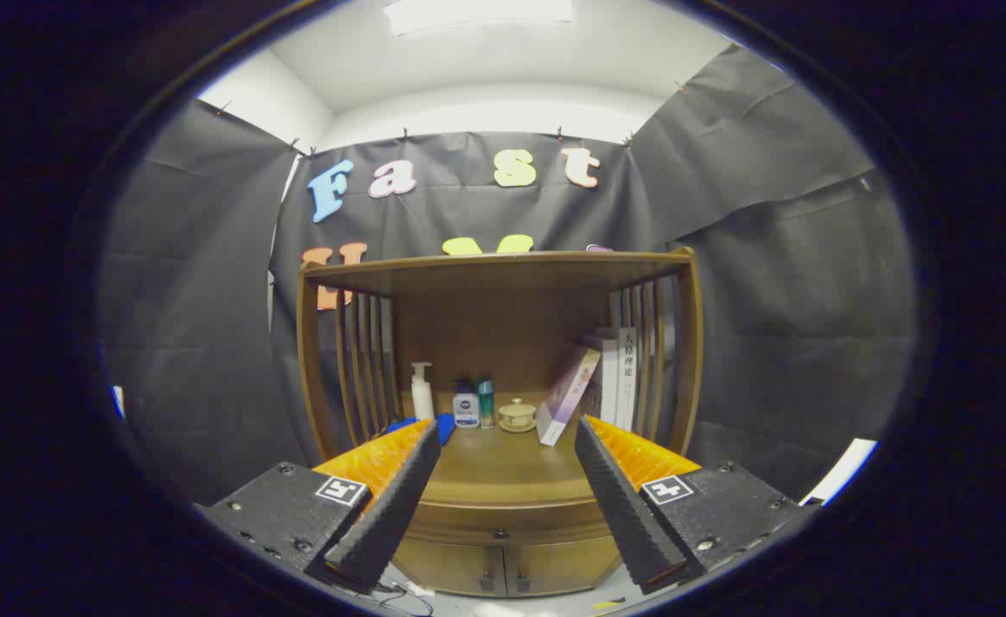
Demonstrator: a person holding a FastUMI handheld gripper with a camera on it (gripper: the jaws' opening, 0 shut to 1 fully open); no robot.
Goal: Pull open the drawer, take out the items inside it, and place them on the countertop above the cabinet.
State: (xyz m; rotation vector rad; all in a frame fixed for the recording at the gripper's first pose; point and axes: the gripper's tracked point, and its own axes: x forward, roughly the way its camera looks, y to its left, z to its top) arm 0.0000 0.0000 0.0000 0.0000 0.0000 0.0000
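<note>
From where I stand, the gripper (503, 488) hangs in front of the brown wooden cabinet (503, 523) with its jaws spread wide and nothing between them but open air and the cabinet's front.

Going left to right along the wooden countertop (494, 467): at about ten o'clock from the fingers sits a flat blue object (445, 426), partly hidden behind the left finger. Just right of it stands a white pump bottle (422, 391), then a small white bottle with a dark blue cap (466, 405), then a slim teal bottle (486, 403). At twelve o'clock rests a pale ceramic lidded cup on a saucer (517, 415). At about one o'clock a purple-and-white book (569, 395) leans against a row of upright white books (619, 374) by the slatted right side.

Below the countertop, at six o'clock between the fingers, runs the curved wooden drawer front (503, 520) with a small dark knob (500, 534), and it looks closed. Under it are two small cabinet doors (503, 572), also shut.

By my reckoning the task has hardly begun: the drawer is not yet pulled, its contents are hidden, and everything remains to do, starting with taking hold of that knob.
</note>
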